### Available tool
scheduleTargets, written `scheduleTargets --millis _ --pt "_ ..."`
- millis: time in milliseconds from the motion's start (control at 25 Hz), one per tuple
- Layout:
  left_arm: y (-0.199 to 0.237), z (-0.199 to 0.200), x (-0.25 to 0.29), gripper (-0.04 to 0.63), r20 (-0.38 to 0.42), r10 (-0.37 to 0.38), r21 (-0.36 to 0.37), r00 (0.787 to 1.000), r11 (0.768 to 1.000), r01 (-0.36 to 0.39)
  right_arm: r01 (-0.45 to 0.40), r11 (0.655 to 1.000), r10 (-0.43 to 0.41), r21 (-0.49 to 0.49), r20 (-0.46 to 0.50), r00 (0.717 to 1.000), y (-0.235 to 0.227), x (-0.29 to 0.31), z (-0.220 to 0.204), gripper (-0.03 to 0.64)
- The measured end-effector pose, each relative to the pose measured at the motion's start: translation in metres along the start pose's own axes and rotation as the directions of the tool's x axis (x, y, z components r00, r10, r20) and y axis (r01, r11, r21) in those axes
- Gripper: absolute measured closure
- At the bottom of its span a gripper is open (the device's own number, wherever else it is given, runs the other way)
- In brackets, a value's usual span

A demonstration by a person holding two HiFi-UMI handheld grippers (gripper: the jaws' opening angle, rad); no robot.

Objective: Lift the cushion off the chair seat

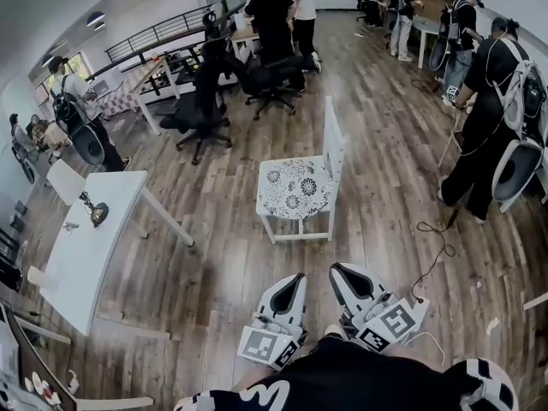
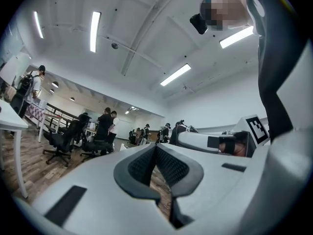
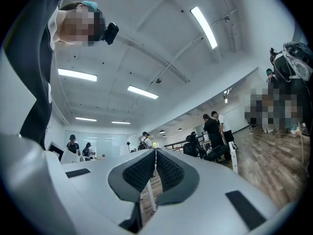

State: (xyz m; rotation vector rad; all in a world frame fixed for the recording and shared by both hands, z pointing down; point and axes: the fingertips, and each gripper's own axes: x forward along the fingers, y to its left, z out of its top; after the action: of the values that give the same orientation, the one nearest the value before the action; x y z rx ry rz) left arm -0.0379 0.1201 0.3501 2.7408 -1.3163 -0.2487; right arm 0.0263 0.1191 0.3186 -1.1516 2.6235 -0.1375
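Note:
A white wooden chair stands in the middle of the wooden floor in the head view. A white cushion with a dark flower pattern lies flat on its seat. Both grippers hang low in that view, well short of the chair and apart from it. My left gripper points toward the chair with its jaws together and nothing between them. My right gripper is beside it, its jaws likewise together and empty. In the left gripper view the left gripper shows its dark pads meeting, as does the right gripper in the right gripper view.
A white table with a small dark object stands at the left. Black office chairs are behind the white chair. A person in black stands at the right, and a cable lies on the floor near them. Several people stand farther back.

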Motion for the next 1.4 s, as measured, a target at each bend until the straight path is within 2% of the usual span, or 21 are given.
scheduleTargets --millis 320,600,880,1240,1400 --pt "0.006 -0.002 0.059 0.591 -0.008 0.026 0.015 1.000 1.000 -0.026 -0.020 1.000 0.020 0.015 0.011 1.000 -0.059 0.018 0.014 0.595" --pt "0.009 -0.010 0.085 0.591 0.017 0.063 0.028 0.998 0.998 -0.063 -0.044 0.999 0.044 0.020 0.017 0.999 -0.089 0.023 0.013 0.595" --pt "0.015 -0.013 0.094 0.591 0.005 0.100 0.025 0.995 0.995 -0.100 -0.059 0.997 0.058 0.054 0.022 0.998 -0.105 0.028 0.015 0.595" --pt "0.015 -0.017 0.104 0.591 -0.004 0.086 0.008 0.996 0.996 -0.086 -0.059 0.995 0.059 0.078 0.001 0.998 -0.116 0.032 0.009 0.595" --pt "0.023 -0.023 0.103 0.591 -0.025 0.103 -0.006 0.994 0.995 -0.103 -0.074 0.993 0.075 0.093 -0.009 0.997 -0.116 0.039 0.004 0.595"
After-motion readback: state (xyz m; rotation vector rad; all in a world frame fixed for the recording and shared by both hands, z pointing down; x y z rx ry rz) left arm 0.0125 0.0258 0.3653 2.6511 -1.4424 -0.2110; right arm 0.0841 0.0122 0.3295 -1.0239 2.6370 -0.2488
